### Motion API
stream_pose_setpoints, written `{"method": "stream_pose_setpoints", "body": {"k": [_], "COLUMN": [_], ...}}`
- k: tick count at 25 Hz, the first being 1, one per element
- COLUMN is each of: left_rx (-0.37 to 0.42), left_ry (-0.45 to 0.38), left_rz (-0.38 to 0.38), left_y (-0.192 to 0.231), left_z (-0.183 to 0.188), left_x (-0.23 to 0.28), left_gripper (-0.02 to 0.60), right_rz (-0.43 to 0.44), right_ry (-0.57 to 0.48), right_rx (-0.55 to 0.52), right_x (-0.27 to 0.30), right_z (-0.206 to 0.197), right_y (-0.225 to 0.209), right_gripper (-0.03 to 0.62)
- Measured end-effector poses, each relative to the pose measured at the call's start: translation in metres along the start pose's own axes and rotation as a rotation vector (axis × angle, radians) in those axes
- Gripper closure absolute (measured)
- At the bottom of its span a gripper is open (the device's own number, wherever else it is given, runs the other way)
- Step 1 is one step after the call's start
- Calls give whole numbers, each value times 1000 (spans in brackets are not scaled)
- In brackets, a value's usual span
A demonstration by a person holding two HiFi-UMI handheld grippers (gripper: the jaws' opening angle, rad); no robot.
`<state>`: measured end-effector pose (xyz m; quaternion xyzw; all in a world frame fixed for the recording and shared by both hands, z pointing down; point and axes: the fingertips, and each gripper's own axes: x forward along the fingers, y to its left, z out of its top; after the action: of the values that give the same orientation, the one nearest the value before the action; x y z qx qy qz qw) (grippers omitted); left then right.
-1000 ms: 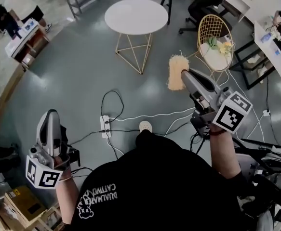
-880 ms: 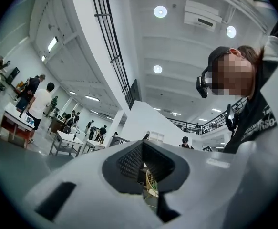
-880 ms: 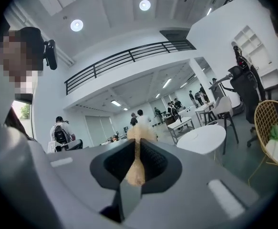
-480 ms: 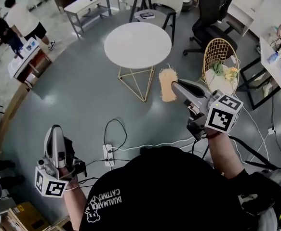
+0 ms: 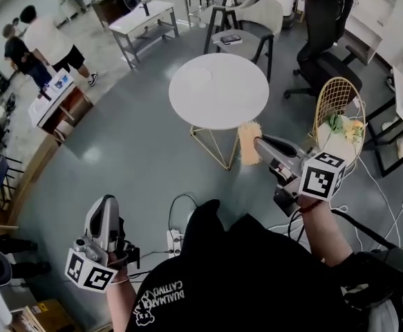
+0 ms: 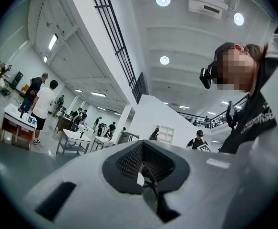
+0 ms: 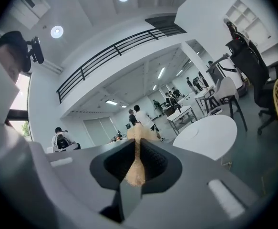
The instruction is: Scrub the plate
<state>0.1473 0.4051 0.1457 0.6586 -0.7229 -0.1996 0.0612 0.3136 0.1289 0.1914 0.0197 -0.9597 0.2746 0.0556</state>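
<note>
Plate (image 5: 209, 81) x1 on round table (image 5: 249, 102), 1 scrubber (image 5: 247, 146) in rt tool (image 5: 258, 142)

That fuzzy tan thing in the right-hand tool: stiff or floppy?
Probably soft and light: the scrub pad looks shaggy and is pinched thin in the right gripper. It stands out without drooping, so likely holds some shape.

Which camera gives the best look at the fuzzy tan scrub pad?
The head view: the whole scrub pad shows broadside, sticking out of the right gripper. The right gripper view shows it only edge-on, pinched between its fingers. The left gripper view misses it.
</note>
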Motion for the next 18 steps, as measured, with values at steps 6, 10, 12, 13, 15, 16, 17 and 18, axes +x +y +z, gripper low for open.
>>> {"method": "stream_pose_setpoints", "body": {"k": [6,10,12,13,15,16,17,18], "left_rx": [-12,-2,22,25,21,18,15,13], "left_ry": [50,79,80,74,57,52,52,57], "left_rz": [-95,-172,-197,-204,-221,-235,-250,-262], "left_y": [61,100,121,133,156,167,179,191], "left_z": [6,28,45,55,72,78,83,85], "left_x": [73,132,159,170,189,196,203,209], "left_gripper": [581,581,581,581,581,581,581,581], "right_rz": [-45,-80,-90,-95,-107,-116,-127,-139], "right_ry": [-36,-71,-96,-107,-121,-129,-139,-149], "right_rx": [-10,19,13,8,2,0,0,1], "right_x": [56,96,116,127,149,161,171,181], "right_z": [33,64,84,93,109,115,120,124], "right_y": [-34,-52,-57,-59,-63,-66,-69,-72], "right_gripper": [552,553,552,551,551,551,553,553]}}
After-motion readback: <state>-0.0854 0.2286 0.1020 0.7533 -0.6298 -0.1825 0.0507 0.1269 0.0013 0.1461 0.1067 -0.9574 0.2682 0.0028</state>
